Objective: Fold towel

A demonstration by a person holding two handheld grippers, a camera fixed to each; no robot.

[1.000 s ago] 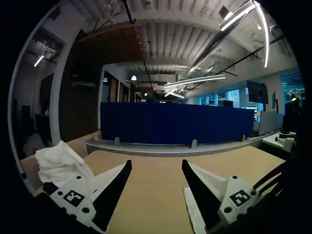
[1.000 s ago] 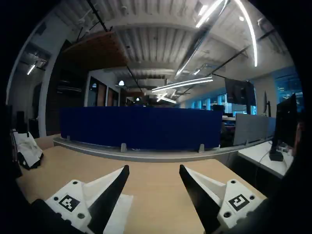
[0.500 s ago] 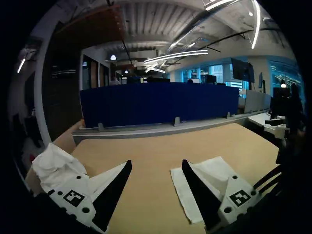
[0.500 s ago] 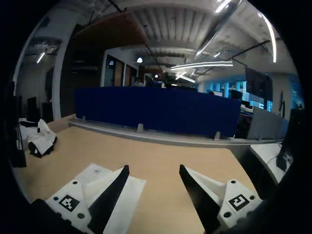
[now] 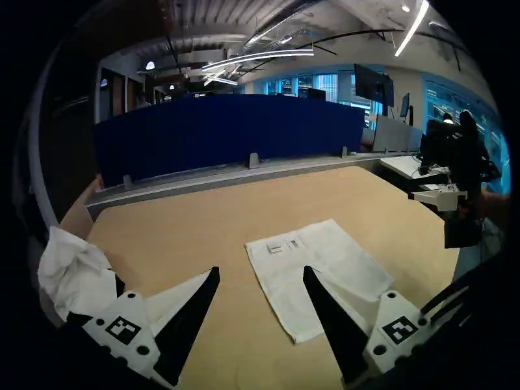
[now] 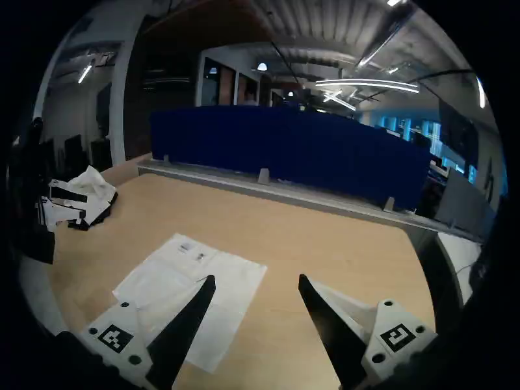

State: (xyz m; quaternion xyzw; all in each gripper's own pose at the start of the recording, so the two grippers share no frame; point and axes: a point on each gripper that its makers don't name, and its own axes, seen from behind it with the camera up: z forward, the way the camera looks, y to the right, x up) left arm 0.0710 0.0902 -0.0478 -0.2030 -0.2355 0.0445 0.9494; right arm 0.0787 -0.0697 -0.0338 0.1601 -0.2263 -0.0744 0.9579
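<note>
A wide, pale wooden surface point(image 5: 195, 221) is shown, closed off along its far edge by a long blue partition point(image 5: 227, 133). The towel point(image 5: 312, 260) is laid out flat and unfolded near the middle of the surface. In the left gripper view it is seen ahead and a little to the right. In the right gripper view the towel point(image 6: 188, 279) is seen ahead and to the left, so it is placed between the two claws. A crumpled white cloth point(image 5: 68, 273) is heaped at the left end of the surface, well apart from the towel.

The left claw point(image 5: 260, 270) is held wide open above the surface with nothing between its fingers. The right claw point(image 6: 256, 278) is spread just as wide and is likewise empty. Two small tags point(image 5: 283, 246) are seen near the towel's far edge.

The step in hand is judged to be the approach for a first grasp. It is best done if one near corner is taken by each claw. The fabric should be pinched close to its edge, and both corners should be lifted together. The near edge can then be carried squarely onto the far edge without the cloth being dragged or skewed.
</note>
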